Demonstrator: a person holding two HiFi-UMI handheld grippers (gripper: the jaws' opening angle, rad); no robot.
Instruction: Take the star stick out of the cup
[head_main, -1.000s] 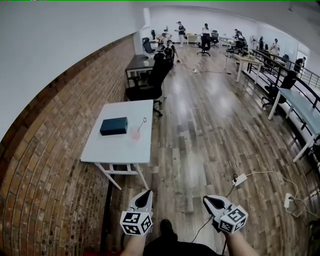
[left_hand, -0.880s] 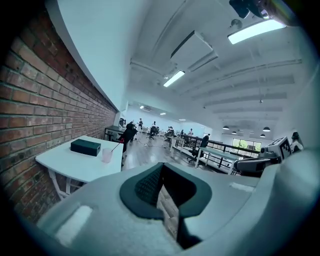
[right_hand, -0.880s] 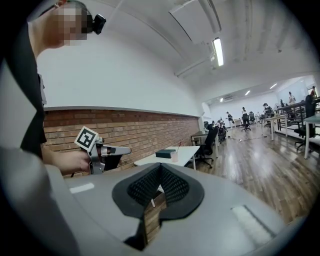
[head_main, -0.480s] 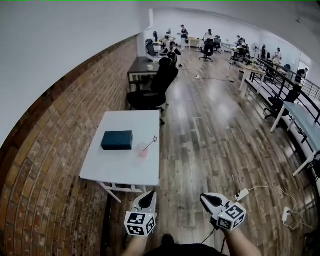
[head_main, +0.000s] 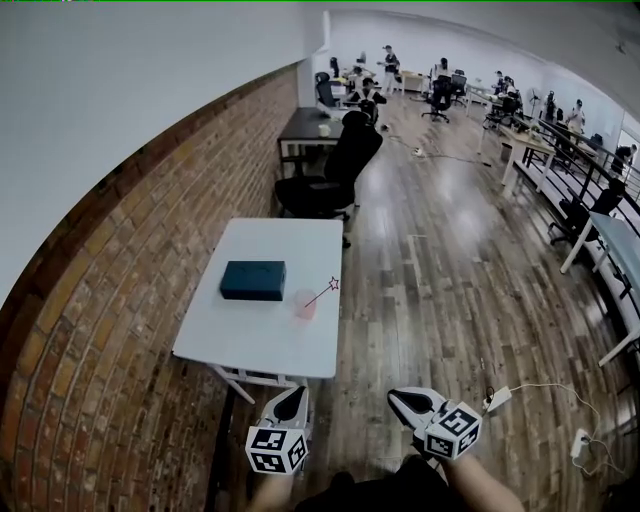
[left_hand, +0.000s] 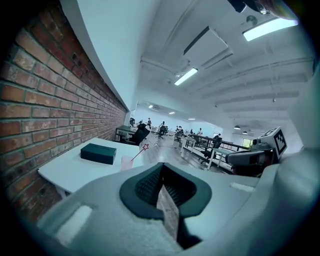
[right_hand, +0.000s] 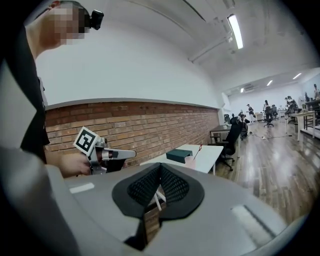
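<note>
A clear pink cup (head_main: 305, 306) stands near the right edge of the white table (head_main: 250, 340), with the thin star stick (head_main: 322, 293) leaning out of it to the right. In the left gripper view the cup (left_hand: 126, 163) and the star stick (left_hand: 139, 153) are small and far ahead. The right gripper view shows the cup (right_hand: 189, 159) distant too. My left gripper (head_main: 291, 396) and right gripper (head_main: 410, 399) are held side by side, well short of the table's near edge. Both are shut and empty.
A dark teal box (head_main: 252, 280) lies on the table left of the cup. A brick wall (head_main: 110, 330) runs along the left. A black office chair (head_main: 335, 175) stands beyond the table. A power strip and cables (head_main: 500, 397) lie on the wooden floor at right.
The table, cup and box have come closer and lower in the head view. Both grippers have travelled forward toward the table, still shut.
</note>
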